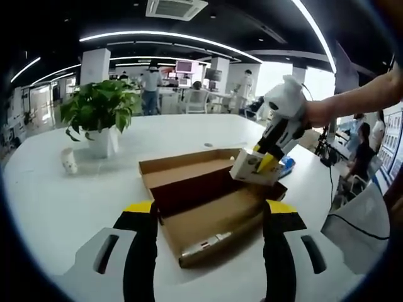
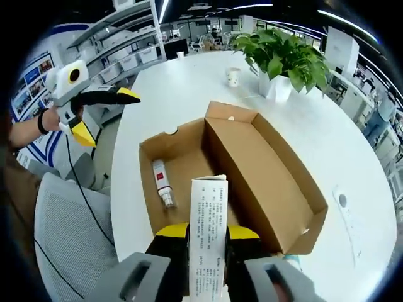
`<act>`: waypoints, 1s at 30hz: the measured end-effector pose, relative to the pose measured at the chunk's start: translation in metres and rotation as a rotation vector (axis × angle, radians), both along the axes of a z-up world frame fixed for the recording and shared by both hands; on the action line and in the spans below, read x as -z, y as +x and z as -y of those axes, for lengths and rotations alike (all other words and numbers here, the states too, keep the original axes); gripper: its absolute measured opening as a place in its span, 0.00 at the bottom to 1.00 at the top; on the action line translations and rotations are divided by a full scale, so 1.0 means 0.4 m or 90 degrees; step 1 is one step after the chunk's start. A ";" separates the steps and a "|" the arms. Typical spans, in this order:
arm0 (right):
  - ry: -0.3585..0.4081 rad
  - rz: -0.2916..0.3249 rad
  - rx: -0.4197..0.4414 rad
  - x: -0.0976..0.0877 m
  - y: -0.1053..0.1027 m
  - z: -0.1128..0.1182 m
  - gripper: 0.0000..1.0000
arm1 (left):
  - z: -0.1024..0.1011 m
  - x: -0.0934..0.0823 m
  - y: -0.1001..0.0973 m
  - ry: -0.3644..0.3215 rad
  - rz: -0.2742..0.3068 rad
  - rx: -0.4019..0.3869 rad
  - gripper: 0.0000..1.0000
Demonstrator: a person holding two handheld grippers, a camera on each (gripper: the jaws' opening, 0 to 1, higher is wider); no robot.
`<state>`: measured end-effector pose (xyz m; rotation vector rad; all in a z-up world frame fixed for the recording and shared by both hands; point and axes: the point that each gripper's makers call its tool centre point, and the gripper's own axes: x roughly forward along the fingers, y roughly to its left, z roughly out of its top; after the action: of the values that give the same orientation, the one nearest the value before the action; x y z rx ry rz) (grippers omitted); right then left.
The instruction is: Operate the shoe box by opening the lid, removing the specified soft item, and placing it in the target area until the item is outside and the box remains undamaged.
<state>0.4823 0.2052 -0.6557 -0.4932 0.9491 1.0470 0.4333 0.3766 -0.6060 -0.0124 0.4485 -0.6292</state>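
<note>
Clamped between the right gripper (image 2: pixel 207 242) jaws, a white printed carton (image 2: pixel 208 234) hangs above the open shoe box (image 2: pixel 264 170), already lifted out. Left gripper (image 1: pixel 210 217), jaws spread and empty, flanks the near box edge; a tube (image 2: pixel 163 183) lies in the lid. Carry the carton level past the box wall without snagging it, releasing only over bare table (image 2: pixel 189 82).

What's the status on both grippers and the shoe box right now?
Right gripper shut on white carton above the shoe box. Left gripper open, off the table edge. Lid open, tube lying inside. Nothing in the way.
</note>
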 end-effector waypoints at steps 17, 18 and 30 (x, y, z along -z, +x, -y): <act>-0.019 0.025 0.033 -0.038 -0.022 0.130 0.16 | 0.051 -0.005 -0.004 0.003 0.004 0.030 0.67; -0.019 0.025 0.036 -0.037 -0.025 0.138 0.16 | 0.053 -0.006 -0.002 0.004 0.004 0.032 0.67; -0.043 0.005 0.077 0.003 -0.061 0.255 0.16 | 0.101 -0.017 0.004 0.012 0.007 0.064 0.67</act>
<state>0.4578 0.1033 -0.6568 -0.4884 0.9979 0.9064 0.4348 0.3360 -0.5990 0.0316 0.4471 -0.7237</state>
